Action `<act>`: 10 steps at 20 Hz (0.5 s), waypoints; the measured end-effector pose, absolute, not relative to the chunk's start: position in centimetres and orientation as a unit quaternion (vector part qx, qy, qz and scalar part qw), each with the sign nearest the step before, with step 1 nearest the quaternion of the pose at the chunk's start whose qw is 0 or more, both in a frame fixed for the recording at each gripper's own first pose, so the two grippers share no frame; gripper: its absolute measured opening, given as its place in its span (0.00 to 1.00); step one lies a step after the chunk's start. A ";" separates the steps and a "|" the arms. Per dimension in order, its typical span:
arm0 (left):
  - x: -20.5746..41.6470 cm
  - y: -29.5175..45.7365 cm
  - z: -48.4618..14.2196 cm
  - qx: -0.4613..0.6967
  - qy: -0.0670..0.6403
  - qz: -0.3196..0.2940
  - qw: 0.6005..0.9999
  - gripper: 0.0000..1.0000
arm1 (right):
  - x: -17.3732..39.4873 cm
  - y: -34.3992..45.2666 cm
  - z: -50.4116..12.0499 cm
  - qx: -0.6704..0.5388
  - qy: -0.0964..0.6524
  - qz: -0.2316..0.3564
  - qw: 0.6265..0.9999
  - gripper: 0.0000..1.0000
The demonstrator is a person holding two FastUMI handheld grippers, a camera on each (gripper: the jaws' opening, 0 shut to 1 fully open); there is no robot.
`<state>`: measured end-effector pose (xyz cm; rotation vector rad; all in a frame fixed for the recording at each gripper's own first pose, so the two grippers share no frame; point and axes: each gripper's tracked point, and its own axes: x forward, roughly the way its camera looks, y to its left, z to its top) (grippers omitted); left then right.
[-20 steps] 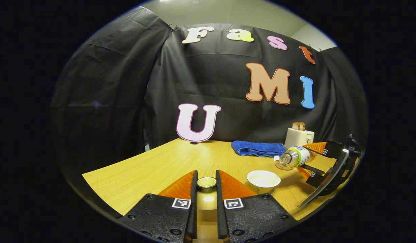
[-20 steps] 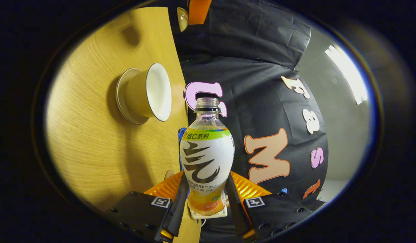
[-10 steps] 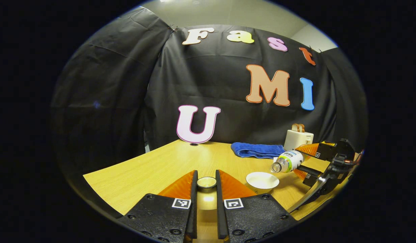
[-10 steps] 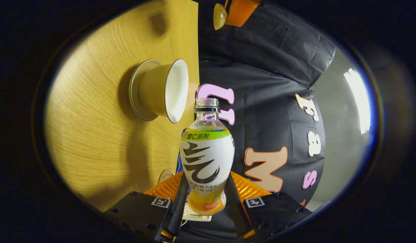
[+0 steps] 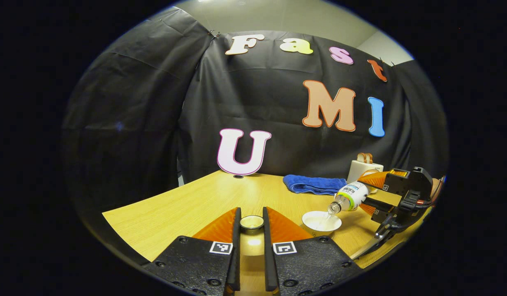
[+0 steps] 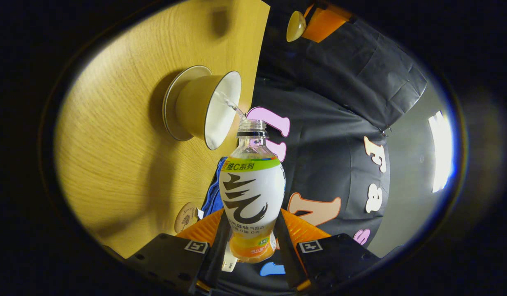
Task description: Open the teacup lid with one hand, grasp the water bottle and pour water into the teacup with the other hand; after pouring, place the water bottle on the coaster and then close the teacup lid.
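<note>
Over the teacup (image 5: 321, 220) on the table (image 5: 187, 205), right gripper (image 6: 249, 242) pinches the tilted water bottle (image 6: 252, 189); pouring under way. Left gripper (image 5: 251, 230) clamps the lid (image 5: 251, 222), held off. Remaining: bottle to coaster (image 6: 186, 216), lid back on.

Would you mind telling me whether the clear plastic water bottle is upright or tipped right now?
Tipped. The clear plastic water bottle lies nearly sideways in the right gripper, and water streams from its uncapped mouth into the white teacup.
</note>
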<state>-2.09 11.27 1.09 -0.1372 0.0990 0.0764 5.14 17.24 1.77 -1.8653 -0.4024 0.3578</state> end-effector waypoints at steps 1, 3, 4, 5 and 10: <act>-2.1 11.4 1.1 -0.070 0.050 0.039 0.996 0.21 | 5.1 17.4 1.8 -0.796 -0.174 0.152 0.559 0.64; -2.1 11.5 1.1 -0.069 0.050 0.041 0.996 0.21 | 5.4 17.5 1.9 -0.803 -0.179 0.150 0.549 0.64; -2.1 11.5 1.1 -0.068 0.051 0.041 0.996 0.20 | 5.4 17.5 2.1 -0.806 -0.183 0.148 0.543 0.64; -2.2 11.5 1.2 -0.068 0.050 0.041 0.996 0.21 | 5.4 17.6 2.2 -0.809 -0.186 0.145 0.538 0.64; -2.2 11.3 1.5 -0.067 0.047 0.039 0.996 0.21 | 5.5 17.8 2.5 -0.825 -0.203 0.134 0.510 0.64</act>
